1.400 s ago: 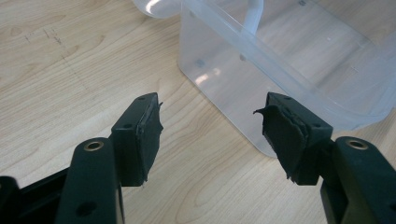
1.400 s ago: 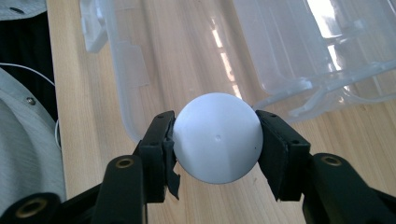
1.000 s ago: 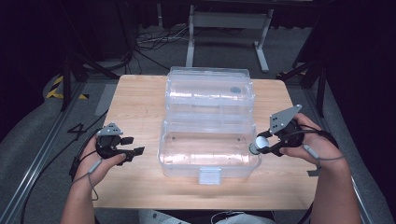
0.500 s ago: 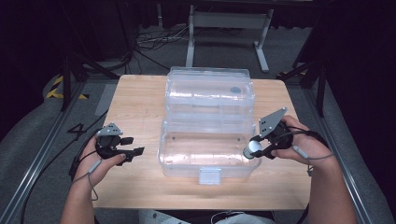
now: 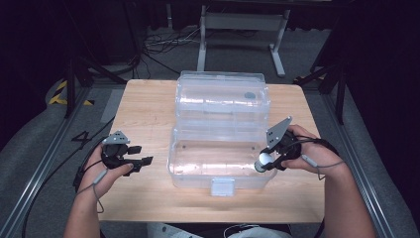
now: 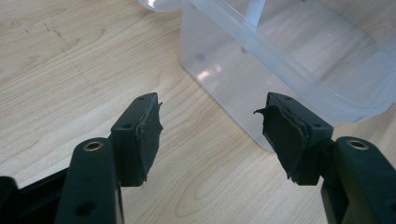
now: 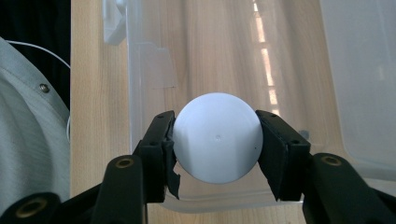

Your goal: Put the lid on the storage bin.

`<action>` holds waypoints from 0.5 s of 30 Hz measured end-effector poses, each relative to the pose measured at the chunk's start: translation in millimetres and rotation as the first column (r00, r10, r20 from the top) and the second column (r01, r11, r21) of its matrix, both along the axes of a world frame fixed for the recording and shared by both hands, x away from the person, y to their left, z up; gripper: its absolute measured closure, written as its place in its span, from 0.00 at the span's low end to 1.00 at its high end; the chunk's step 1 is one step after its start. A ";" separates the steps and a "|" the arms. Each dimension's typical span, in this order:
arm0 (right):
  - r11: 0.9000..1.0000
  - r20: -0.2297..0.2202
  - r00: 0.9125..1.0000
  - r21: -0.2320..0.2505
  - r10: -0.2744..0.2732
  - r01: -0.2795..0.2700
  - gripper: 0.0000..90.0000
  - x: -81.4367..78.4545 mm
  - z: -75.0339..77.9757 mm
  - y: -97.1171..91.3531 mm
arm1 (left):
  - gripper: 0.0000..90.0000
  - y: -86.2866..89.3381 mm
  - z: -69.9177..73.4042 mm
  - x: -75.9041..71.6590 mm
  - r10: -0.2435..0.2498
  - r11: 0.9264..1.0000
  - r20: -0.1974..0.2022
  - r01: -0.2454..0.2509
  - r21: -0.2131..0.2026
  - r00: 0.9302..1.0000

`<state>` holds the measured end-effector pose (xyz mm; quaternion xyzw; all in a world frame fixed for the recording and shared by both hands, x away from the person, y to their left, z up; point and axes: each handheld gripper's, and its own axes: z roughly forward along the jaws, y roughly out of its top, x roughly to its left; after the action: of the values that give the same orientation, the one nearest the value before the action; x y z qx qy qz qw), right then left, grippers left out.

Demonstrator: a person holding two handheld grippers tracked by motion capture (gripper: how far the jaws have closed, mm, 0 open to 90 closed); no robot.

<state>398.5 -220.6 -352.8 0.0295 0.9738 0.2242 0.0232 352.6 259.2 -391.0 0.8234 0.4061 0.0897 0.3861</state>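
Person seated at wooden table works w/ a handheld gripper in each hand, seen from the high view. Clear plastic box sits mid-table, its hinged lid thrown open and lying flat behind it toward the far edge. A small latch tab hangs at the box's front wall, facing the person.

Right gripper is at the box's right end, jaws clamped on a white ball, one jaw on each side. In the right gripper view the ball sits squarely between the two black pads, w/ the box's see-through floor and near rim beyond and below it; ball appears to be over the box's right rim, though whether it touches the plastic can't be told. Grey three-cornered plate tops this gripper, and the right hand wraps it from behind, cable trailing along the wrist.

Left gripper rests low over bare wood, left of the box and apart from it, pointing toward the box's left wall. Left gripper view shows its jaws apart w/ nothing between them, worn black pads facing each other, and the box's rounded corner just ahead. Left hand grips the tool; cable loops back off the table's near-left side.

Floor beyond the table carries loose cables and a metal stand's legs.
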 end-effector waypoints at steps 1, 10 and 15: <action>1.000 -0.007 1.000 -0.008 0.002 -0.002 0.56 0.4 -1.2 1.0 | 0.42 -0.1 -0.2 -0.1 0.001 1.000 -0.002 -0.001 -0.003 1.000; 0.999 -0.029 1.000 -0.051 0.009 -0.010 0.56 3.1 -12.4 8.2 | 0.42 -0.8 -0.8 -0.1 -0.002 1.000 -0.008 0.002 -0.003 1.000; 0.997 -0.047 0.999 -0.079 0.014 -0.018 0.56 4.2 -18.5 12.9 | 0.42 -0.8 -0.8 -0.1 -0.003 1.000 -0.006 0.003 0.000 1.000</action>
<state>402.7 -207.7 -371.4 0.0258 0.9825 0.1847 0.0001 352.5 258.4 -391.8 0.8243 0.4059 0.0864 0.3850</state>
